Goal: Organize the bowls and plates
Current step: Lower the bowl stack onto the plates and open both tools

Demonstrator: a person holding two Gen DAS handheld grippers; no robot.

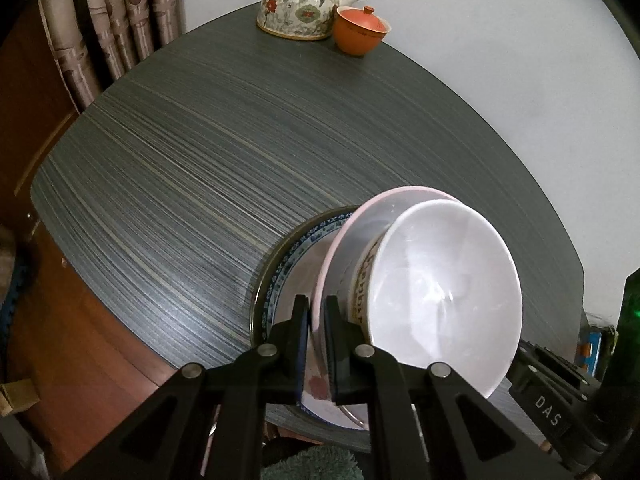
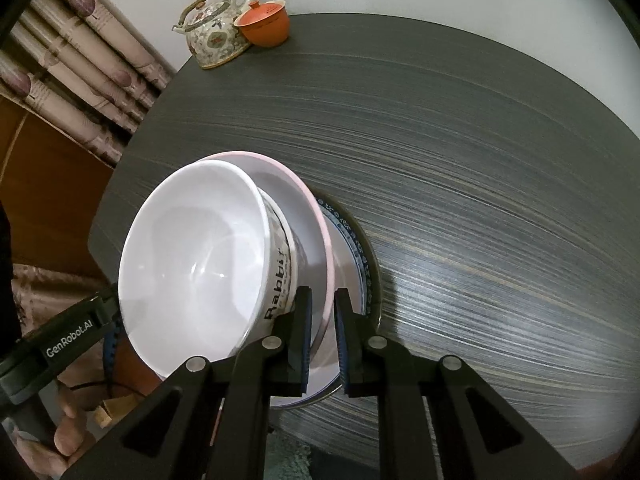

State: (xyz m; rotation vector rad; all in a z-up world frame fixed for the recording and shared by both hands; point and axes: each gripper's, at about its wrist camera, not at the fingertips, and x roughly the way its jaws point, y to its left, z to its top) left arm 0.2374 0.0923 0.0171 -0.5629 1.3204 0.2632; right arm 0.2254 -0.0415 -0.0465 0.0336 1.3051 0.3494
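Grippers (image 1: 316,312) (image 2: 322,304) clamp pink plate (image 1: 340,240) rim, seemingly both sides.

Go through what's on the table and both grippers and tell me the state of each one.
left gripper: shut on pink plate rim
right gripper: shut on pink plate rim
pink plate: stacked on blue-patterned plate
white bowl: upright, empty, on pink plate
blue-patterned plate: flat on table
orange cup: lidded
teapot: lidded

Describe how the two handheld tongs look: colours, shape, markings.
Both tongs, left and right, are matte black, with angular linkage arms with triangular cut-outs, silver round pivot pins and dark blue ribbed pads inside the fingers. The left body reads "GenRobot.AI" in white; the right body reads "DAS", near a green light.
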